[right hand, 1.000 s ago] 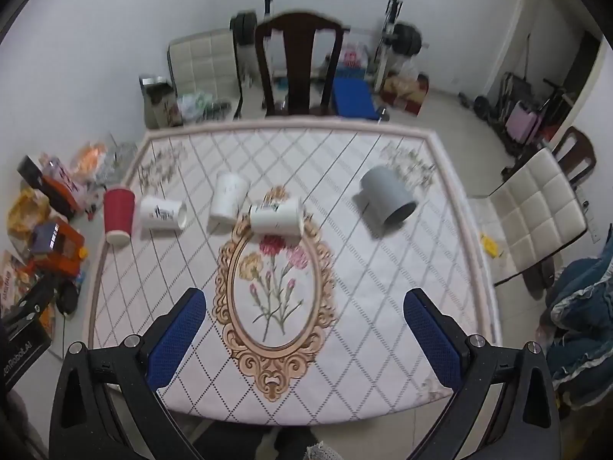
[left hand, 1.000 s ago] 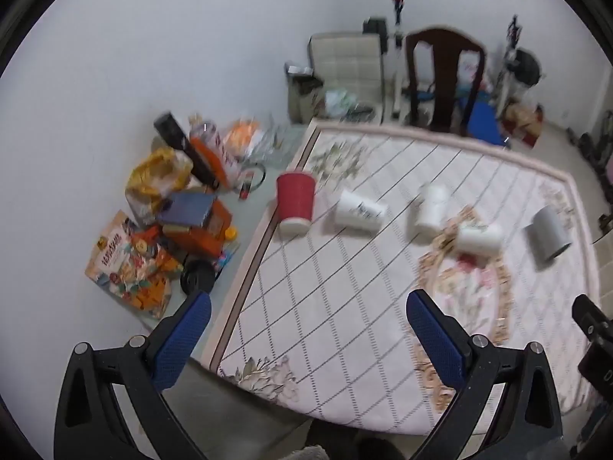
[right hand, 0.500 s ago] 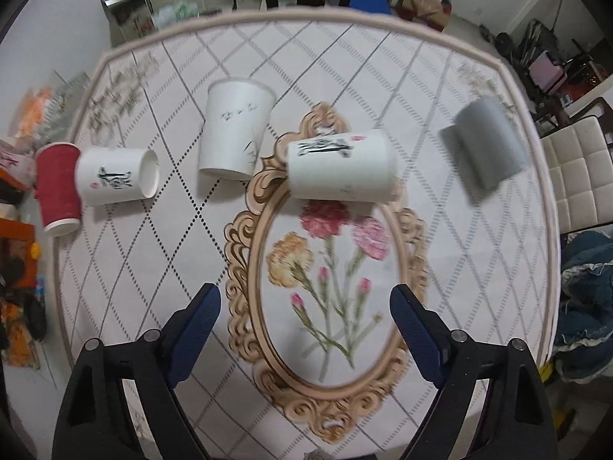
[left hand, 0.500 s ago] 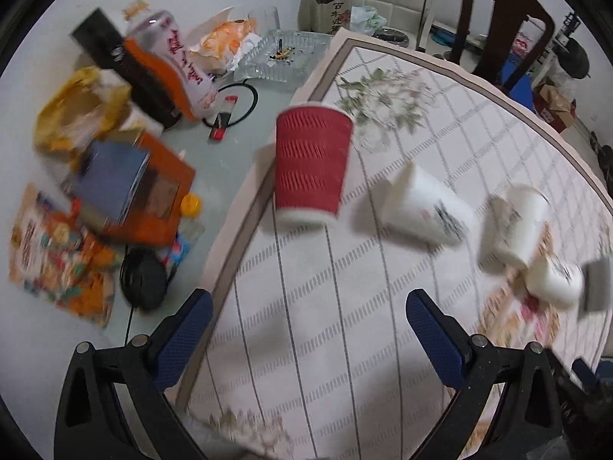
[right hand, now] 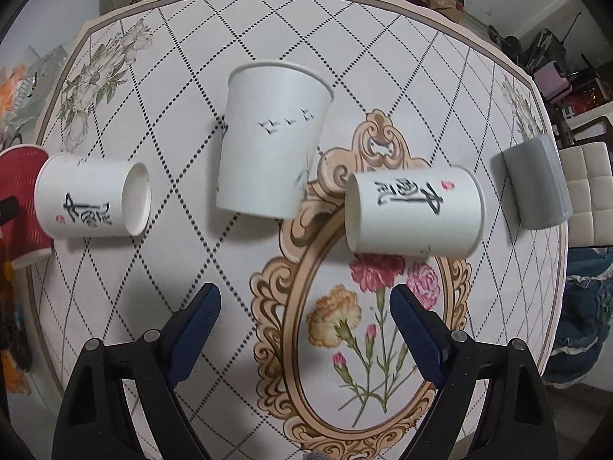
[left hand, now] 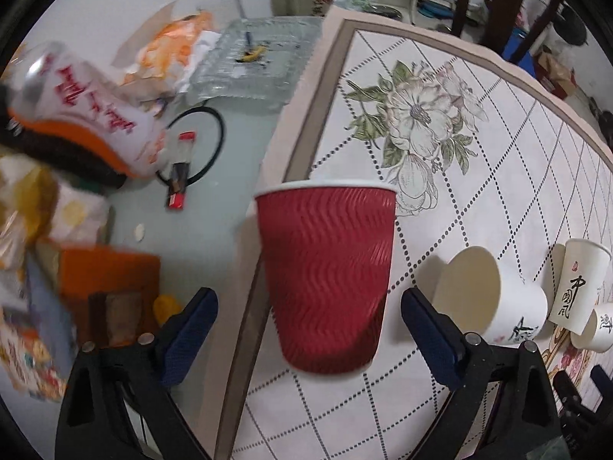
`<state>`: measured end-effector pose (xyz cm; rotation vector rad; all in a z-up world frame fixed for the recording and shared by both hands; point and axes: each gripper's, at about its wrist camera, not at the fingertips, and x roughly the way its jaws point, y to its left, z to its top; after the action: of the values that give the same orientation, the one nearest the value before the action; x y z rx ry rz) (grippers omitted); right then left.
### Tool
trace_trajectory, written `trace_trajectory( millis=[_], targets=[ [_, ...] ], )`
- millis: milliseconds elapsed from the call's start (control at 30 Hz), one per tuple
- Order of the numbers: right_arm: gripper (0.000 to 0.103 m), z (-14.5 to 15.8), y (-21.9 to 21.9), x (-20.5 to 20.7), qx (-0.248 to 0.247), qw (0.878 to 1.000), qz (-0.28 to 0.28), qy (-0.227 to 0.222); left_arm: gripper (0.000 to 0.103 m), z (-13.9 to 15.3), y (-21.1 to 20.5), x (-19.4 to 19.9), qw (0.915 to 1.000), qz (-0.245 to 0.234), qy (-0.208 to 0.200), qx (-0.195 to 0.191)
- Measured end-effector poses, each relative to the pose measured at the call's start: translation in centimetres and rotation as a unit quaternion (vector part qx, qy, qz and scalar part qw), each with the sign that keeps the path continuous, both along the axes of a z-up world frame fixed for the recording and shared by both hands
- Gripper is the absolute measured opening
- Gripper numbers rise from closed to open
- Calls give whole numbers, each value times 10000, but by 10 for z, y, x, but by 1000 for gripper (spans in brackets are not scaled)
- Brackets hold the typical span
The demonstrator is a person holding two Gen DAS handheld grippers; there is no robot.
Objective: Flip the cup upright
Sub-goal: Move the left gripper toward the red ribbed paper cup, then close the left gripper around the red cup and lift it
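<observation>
We hold the left gripper (left hand: 308,320) spread wide around the red cup (left hand: 325,268), pads clear of its sides; the cup lies on its side at the cloth's (left hand: 440,176) edge. The right gripper (right hand: 304,324) is likewise wide and empty above the floral oval (right hand: 367,329). Beyond lie three white cups (right hand: 268,142) and a grey cup (right hand: 536,188), all on their sides.

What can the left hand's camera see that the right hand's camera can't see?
Only the left wrist view shows the clutter beside the cloth: a black cable loop and an orange box. Only the right wrist view shows the grey cup and the painted flowers. Both show the red cup and white paper cups lying on the tablecloth.
</observation>
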<state>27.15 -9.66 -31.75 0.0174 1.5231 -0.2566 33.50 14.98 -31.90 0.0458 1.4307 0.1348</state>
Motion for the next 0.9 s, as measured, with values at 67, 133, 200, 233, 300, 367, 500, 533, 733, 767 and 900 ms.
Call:
trace_trajectory(
  millis=[67,133,200,233,300,367,500,533,733,767,900],
  targets=[
    [91,-1,1,3,-60,10000,8,4,80,-8,-1,4,9999,-94,115,-63],
    [91,-1,0,9,-74,10000,9,23,71,-17,0,6,9995,-152,254,-148],
    [91,0,3,13,-76,10000,8,35,71,-17,-1,8,9995,-234,164,-146],
    [91,2,10,12,25,10000,6,12,71,-17,-1,8,9994,-271,147,-142],
    [91,4,17,13,126,9999,4,-6,70,-18,1,9,9994,-302,120,-149],
    [91,6,21,14,191,9998,-8,-7,70,-18,1,8,9994,-324,103,-119],
    [91,14,23,9,261,9996,-41,-63,70,-12,3,4,9993,-359,36,-33],
    [91,16,24,6,294,9995,-51,-77,70,-8,2,2,9994,-353,9,-10],
    [91,28,8,-6,204,9996,-51,-190,70,24,-4,-19,9991,-353,-220,82],
    [91,31,5,-9,181,9996,-48,-211,70,27,-7,-21,9991,-345,-228,94],
    [91,39,-13,-22,159,9995,-29,-279,70,55,-30,-49,9984,-445,-311,129]
  ],
)
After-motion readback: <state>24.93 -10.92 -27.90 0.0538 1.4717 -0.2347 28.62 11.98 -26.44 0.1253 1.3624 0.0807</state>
